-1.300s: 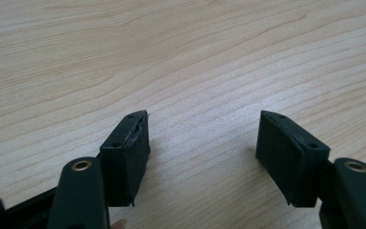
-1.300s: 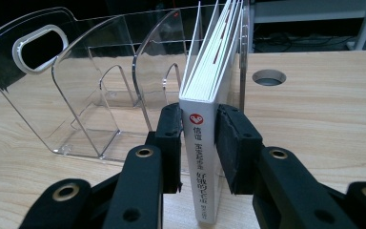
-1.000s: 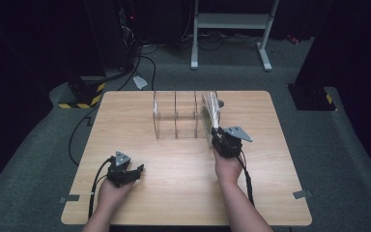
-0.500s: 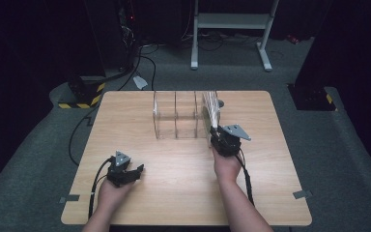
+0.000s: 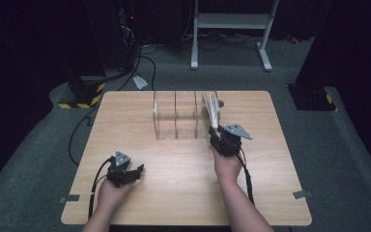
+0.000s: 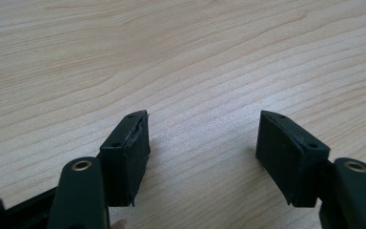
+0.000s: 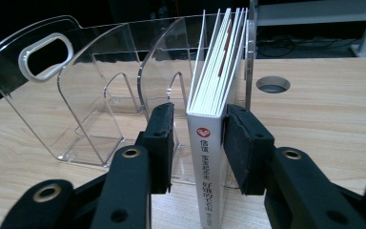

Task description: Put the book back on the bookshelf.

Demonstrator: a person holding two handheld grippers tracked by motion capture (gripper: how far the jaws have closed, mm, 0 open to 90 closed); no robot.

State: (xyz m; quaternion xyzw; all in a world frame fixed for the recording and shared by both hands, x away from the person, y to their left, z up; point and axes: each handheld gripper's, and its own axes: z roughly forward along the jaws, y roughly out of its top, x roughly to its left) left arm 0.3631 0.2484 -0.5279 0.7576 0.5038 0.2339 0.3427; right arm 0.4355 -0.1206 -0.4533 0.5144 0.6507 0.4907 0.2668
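Wood-grain table [image 5: 174, 193] is seen from above with a clear acrylic file rack [image 5: 178, 116] set toward its far edge, a little right of centre. The rack is divided by upright clear panels into compartments, and a white book [image 5: 212, 110] is stood upright in the rightmost one. In the right gripper view the same book [image 7: 212, 133] is shown spine-on, with a red round mark and dark printed characters on the white spine, and its pages are fanned slightly toward the far side. A handle cut-out is seen in the rack's left end panel [image 7: 45, 50].

The right gripper [image 5: 218, 135] is held at the near end of the book, at the rack's near right corner. Its jaws are placed on either side of the spine [image 7: 205, 143]: the right jaw appears pressed against the cover, while a narrow gap is left between the left jaw and the spine, so a full grip cannot be confirmed.

The left gripper [image 5: 133, 173] is held low over the near left part of the table, well apart from the rack. Its jaws are spread wide over bare wood [image 6: 202, 138], with nothing between them.

A round cable hole [image 7: 272, 84] is cut in the table just right of the rack.
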